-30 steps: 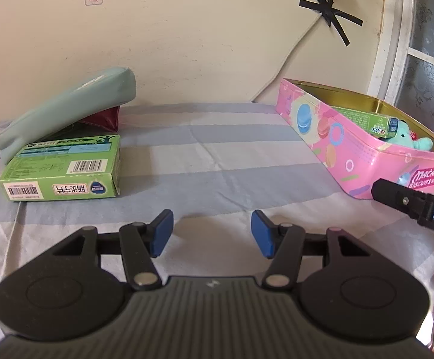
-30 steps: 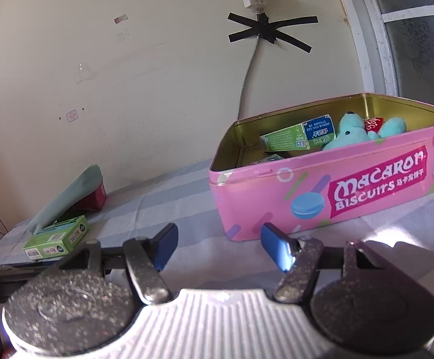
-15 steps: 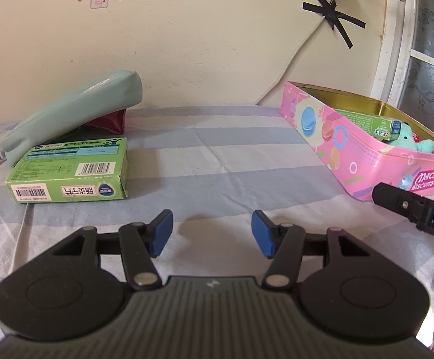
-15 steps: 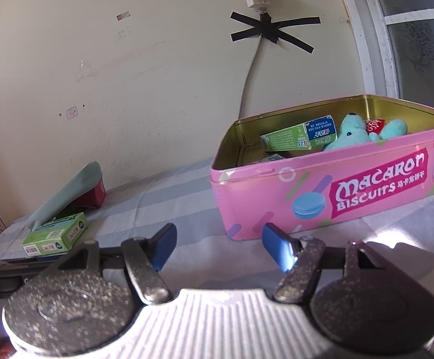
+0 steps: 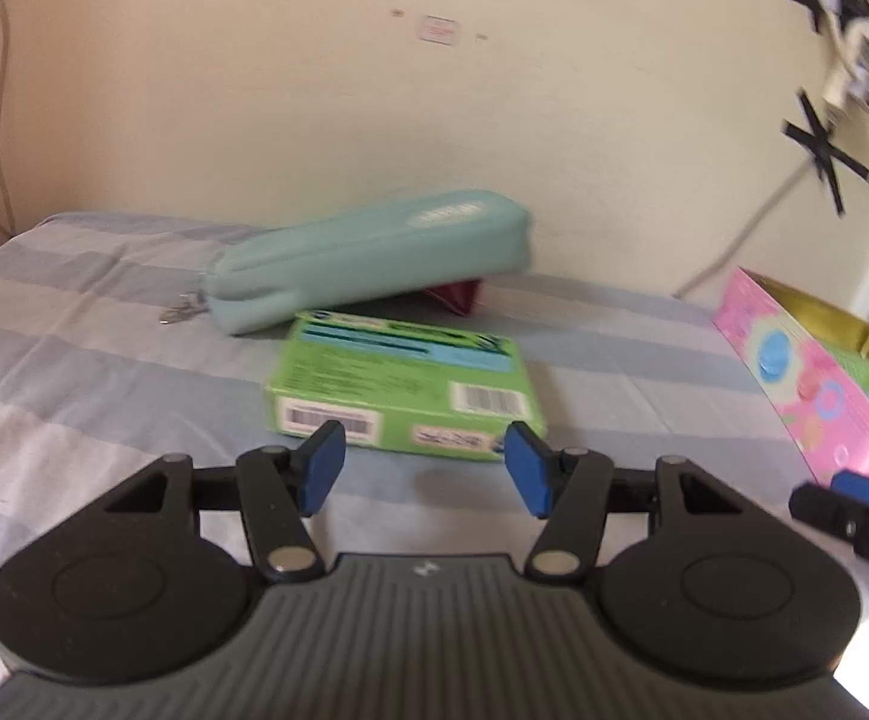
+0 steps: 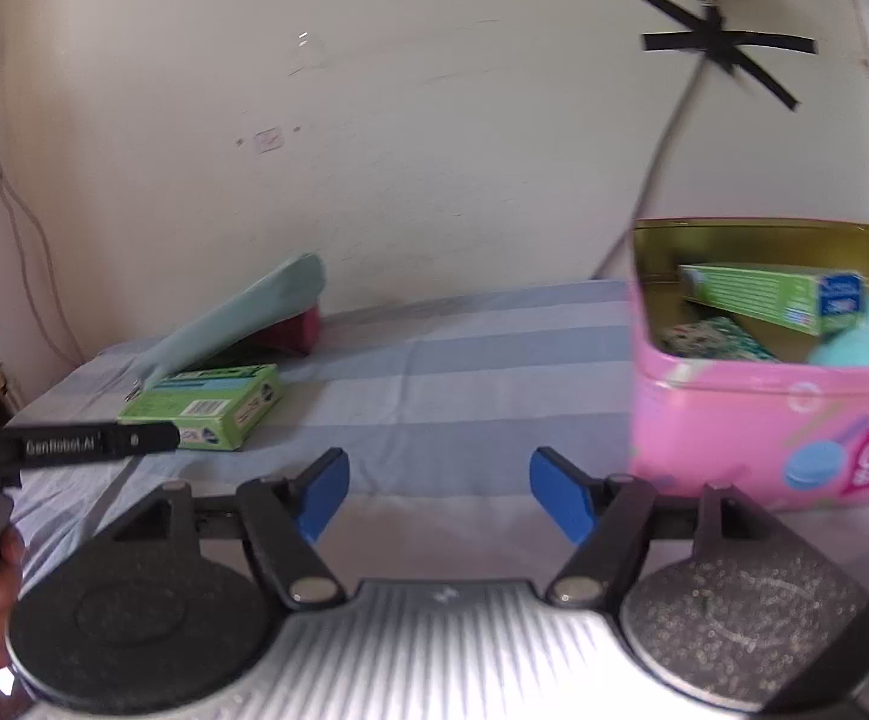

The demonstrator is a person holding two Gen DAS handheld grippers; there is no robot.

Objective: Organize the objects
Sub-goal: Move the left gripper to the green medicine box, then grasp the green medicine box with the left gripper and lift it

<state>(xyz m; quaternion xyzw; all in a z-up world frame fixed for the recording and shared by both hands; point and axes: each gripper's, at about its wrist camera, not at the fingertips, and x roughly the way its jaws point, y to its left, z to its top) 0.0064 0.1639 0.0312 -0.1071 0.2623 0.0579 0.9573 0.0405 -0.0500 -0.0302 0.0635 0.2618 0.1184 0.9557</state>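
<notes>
Striped blue-grey cloth covered the surface, where a flat green cardboard box printed with barcodes lay before a teal zip pouch. Just short of it, the left claw gaped empty; the right claw, empty, had just been widening beside a pink biscuit tin.

Green box flat on striped cloth, beside teal pouch

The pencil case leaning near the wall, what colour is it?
Pale teal. The pencil case shows best in the left wrist view, propped on something dark red.
</notes>
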